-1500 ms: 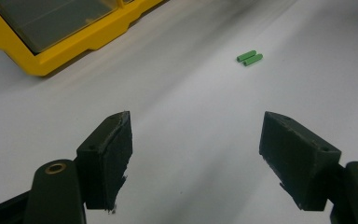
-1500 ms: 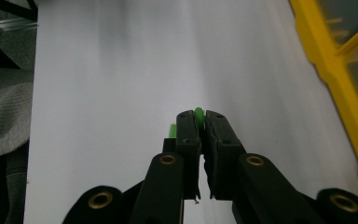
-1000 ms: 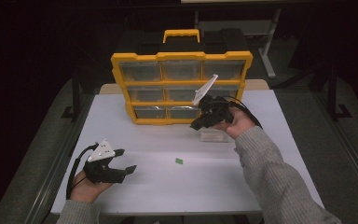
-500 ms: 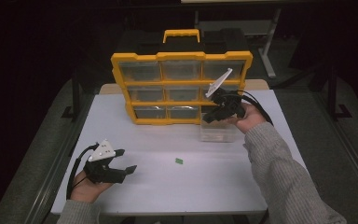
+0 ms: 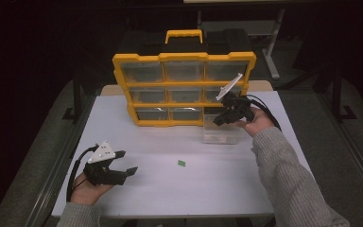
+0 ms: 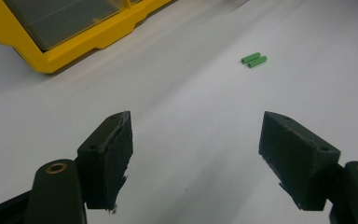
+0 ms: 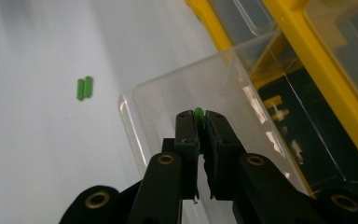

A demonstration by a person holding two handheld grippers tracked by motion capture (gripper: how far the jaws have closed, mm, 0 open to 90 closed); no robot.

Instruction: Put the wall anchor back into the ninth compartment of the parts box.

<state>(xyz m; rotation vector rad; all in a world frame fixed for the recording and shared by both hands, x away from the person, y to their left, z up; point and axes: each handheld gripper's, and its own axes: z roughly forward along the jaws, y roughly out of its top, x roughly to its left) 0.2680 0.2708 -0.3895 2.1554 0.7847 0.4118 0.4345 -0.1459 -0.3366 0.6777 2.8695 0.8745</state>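
Observation:
A yellow organizer [image 5: 184,90] with clear drawers stands at the back of the white table [image 5: 170,189]. One clear drawer [image 5: 221,135] sits out on the table in front of its lower right corner. My right gripper [image 5: 216,121] hovers over that drawer [image 7: 168,98], shut on a small green piece [image 7: 198,112] that pokes out between the jaw tips [image 7: 198,120]. Two more green pieces [image 5: 182,163] lie side by side on the table's middle [image 6: 254,59] [image 7: 84,88]. My left gripper [image 5: 126,161] rests at the front left, open and empty [image 6: 196,140], pointing toward those pieces.
The organizer's yellow frame [image 7: 307,51] rises close on the right of the right gripper, with an open slot behind the pulled drawer. Its lower corner [image 6: 74,42] lies ahead-left of the left gripper. Dark floor and table edges surround the white top.
The right hand has shifted to the right and a little down, over the clear drawer, still gripping the green piece. The left gripper has stayed put.

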